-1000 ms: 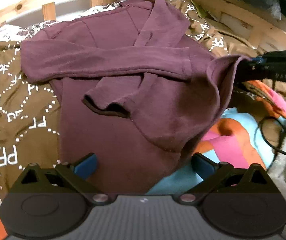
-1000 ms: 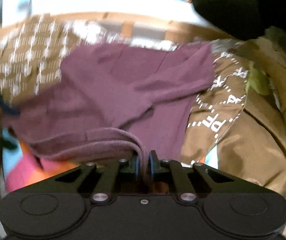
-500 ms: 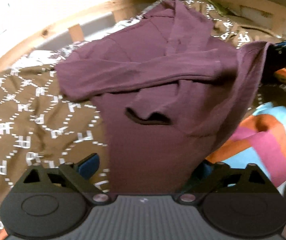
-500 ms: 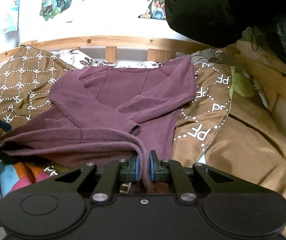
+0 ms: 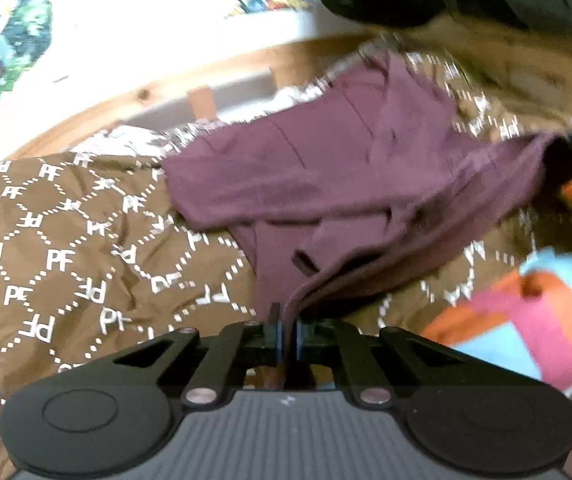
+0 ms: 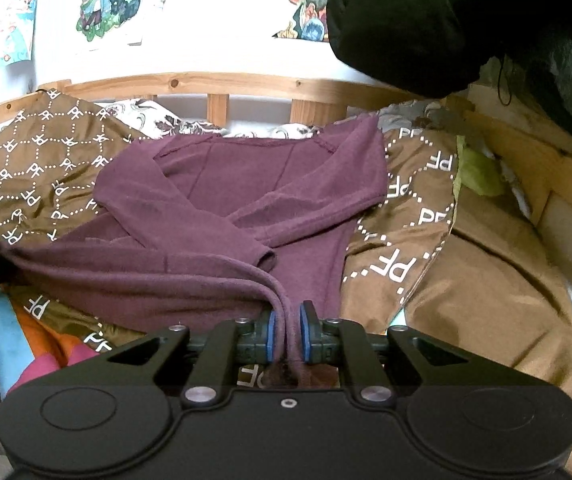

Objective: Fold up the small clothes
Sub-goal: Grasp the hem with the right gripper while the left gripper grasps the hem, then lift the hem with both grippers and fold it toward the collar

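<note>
My left gripper (image 5: 288, 330), spread wide a second ago, now has its jaws clamped on the hem of the maroon sweater (image 6: 245, 188). My right gripper (image 6: 286, 332) pinches the hem's other corner. The sweater lies mid-frame, sleeves crossed, on the brown bedspread (image 6: 402, 216) printed "PF" in white.

The left gripper (image 5: 288, 334) is pinching the hem of the purple sweater (image 5: 326, 176), which is lying across the brown patterned duvet (image 5: 57, 256) on the bed.
</note>
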Action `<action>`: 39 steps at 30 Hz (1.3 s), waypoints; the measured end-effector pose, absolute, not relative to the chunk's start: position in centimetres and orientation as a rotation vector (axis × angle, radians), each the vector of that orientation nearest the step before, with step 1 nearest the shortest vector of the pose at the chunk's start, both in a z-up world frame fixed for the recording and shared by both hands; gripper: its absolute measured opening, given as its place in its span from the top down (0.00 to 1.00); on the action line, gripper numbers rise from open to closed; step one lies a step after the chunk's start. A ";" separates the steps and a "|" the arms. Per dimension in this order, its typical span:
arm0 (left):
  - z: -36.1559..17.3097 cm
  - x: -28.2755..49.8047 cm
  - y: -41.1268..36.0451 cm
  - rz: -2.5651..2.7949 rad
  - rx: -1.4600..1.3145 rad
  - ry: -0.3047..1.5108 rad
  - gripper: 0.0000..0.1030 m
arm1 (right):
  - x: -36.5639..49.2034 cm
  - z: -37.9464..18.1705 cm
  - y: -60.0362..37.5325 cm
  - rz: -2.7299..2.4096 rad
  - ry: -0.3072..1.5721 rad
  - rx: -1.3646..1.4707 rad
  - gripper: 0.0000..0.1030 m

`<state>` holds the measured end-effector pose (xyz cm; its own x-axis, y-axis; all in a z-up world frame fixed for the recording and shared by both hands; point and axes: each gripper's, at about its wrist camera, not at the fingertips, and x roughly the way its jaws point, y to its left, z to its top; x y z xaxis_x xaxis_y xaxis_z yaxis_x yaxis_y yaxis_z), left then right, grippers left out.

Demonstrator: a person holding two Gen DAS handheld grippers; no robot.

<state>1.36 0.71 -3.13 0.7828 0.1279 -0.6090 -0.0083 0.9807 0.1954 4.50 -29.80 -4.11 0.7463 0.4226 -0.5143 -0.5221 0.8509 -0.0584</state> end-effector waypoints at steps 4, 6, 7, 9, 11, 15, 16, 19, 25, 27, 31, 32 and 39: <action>-0.5 0.4 1.9 0.072 0.138 0.585 0.96 | 2.6 -2.7 -29.9 0.512 0.451 -0.223 0.93; 1.2 -0.3 2.6 0.056 0.110 0.543 0.96 | 1.5 -1.7 -29.9 0.505 0.418 -0.234 0.94; 2.0 -0.7 3.0 0.051 0.104 0.522 0.96 | 0.9 -1.2 -29.9 0.504 0.405 -0.233 0.94; 3.3 -1.6 3.7 0.046 0.104 0.490 0.96 | -0.2 0.1 -30.1 0.512 0.382 -0.214 0.95; 4.6 -2.7 4.4 0.042 0.097 0.467 0.96 | -1.6 1.5 -30.2 0.527 0.362 -0.192 0.95; 6.6 -5.5 5.4 0.030 0.093 0.459 0.96 | -4.9 3.6 -30.7 0.565 0.330 -0.204 0.95; 6.9 -6.3 5.8 0.021 0.093 0.461 0.96 | -5.8 3.9 -30.8 0.576 0.331 -0.211 0.95; 7.6 -8.0 6.6 -0.004 0.072 0.480 0.96 | -8.0 4.8 -30.9 0.611 0.356 -0.217 0.95; 7.7 -7.4 7.8 -0.011 0.022 0.545 0.95 | -9.8 5.4 -30.5 0.666 0.405 -0.220 0.95; 8.0 -5.9 7.6 -0.003 0.045 0.555 0.95 | -9.1 5.3 -30.0 0.658 0.410 -0.227 0.95; 9.3 -1.4 7.6 0.008 0.080 0.563 0.95 | -5.8 5.2 -29.3 0.632 0.401 -0.226 0.95; 9.6 -0.1 7.5 0.017 0.090 0.565 0.95 | -4.4 5.3 -29.0 0.616 0.395 -0.228 0.95; 10.1 11.5 8.4 0.092 0.153 0.610 0.94 | 6.6 5.2 -27.0 0.545 0.380 -0.119 0.95</action>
<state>11.51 8.42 10.13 0.8159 0.1311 -0.5632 -0.0408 0.9846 0.1701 6.59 -26.97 5.17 0.7875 0.4826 -0.3833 -0.5263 0.8502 -0.0108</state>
